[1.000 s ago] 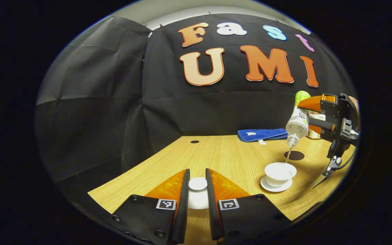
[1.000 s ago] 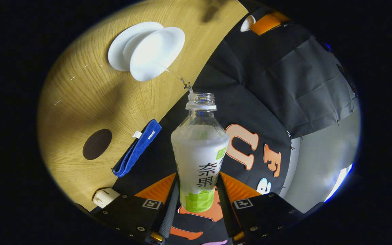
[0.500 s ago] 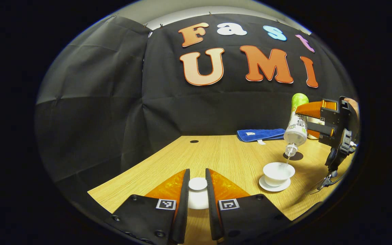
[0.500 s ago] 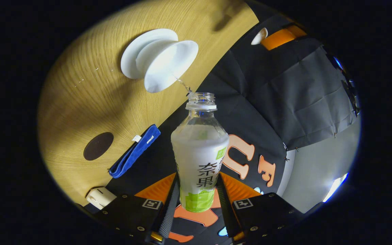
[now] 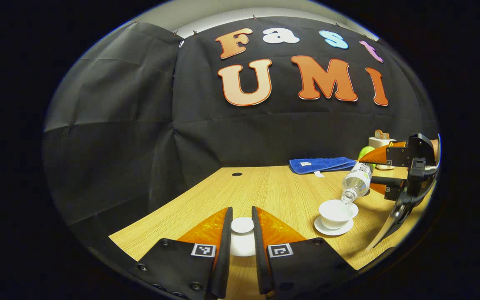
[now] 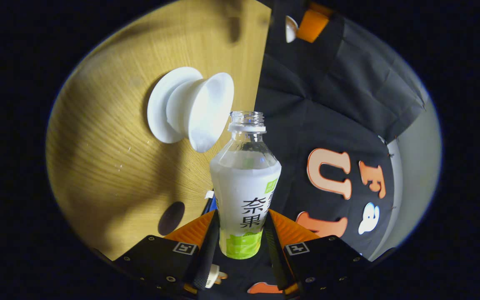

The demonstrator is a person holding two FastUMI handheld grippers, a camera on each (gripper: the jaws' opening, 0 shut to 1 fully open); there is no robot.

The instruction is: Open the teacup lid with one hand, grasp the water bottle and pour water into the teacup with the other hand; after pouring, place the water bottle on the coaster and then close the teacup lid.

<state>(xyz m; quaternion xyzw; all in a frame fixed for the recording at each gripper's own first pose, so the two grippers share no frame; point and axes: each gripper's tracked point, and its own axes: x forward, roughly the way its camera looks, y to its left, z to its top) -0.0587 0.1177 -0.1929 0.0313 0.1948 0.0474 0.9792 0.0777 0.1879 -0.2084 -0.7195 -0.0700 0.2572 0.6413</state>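
Gripping the teacup lid (image 5: 242, 235) between its two fingers, the left gripper (image 5: 242, 250) holds the white lid low over the near edge of the wooden bench (image 5: 273, 191), the lid's knob showing between the fingers and well apart from the cup. Farther right in the left gripper view, the right gripper (image 5: 383, 175) pinches the water bottle (image 5: 356, 182), both fingers pressed against its labelled body. The bottle is tilted steeply, neck down, its open mouth just above the rim of the white teacup (image 5: 335, 211), which stands uncovered on its white saucer (image 5: 332, 228) on the bench. Behind the cup, a folded blue cloth (image 5: 321, 164) lies along the back of the bench against the black booth wall, and a small white item (image 5: 381, 143) stands near it at the far right.

In the right gripper view, the bottle (image 6: 245, 196) runs up the middle from between the fingers, uncapped, its mouth level with the lip of the teacup (image 6: 206, 110) and saucer (image 6: 161, 106). The dark round coaster (image 6: 171, 217) lies on the bench beside the bottle's lower body, apart from the cup. Whether water is leaving the mouth cannot be told.
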